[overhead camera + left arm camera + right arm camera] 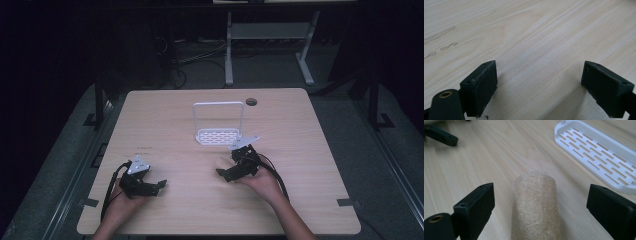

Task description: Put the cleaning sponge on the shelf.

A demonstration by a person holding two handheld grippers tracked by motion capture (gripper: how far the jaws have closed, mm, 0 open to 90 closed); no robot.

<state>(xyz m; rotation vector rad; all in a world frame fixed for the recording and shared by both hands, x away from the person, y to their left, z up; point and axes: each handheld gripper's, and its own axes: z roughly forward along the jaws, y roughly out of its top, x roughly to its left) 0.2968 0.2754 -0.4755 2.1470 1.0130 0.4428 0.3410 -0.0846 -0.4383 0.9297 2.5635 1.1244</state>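
Both black fingers (475,207) of the right gripper (540,212) are spread wide, one on each side of a tan, rough, tube-shaped loofah sponge (535,207). They do not touch it. That sponge lies on the light wooden table (310,150), near a white plastic rack with slots (596,152). Over on the left gripper (540,87), the black fingers (481,85) are spread wide too, low over bare wood, holding nothing.

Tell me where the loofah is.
The loofah lies on the table between the right gripper's open jaws in the right gripper view, near the white rack.
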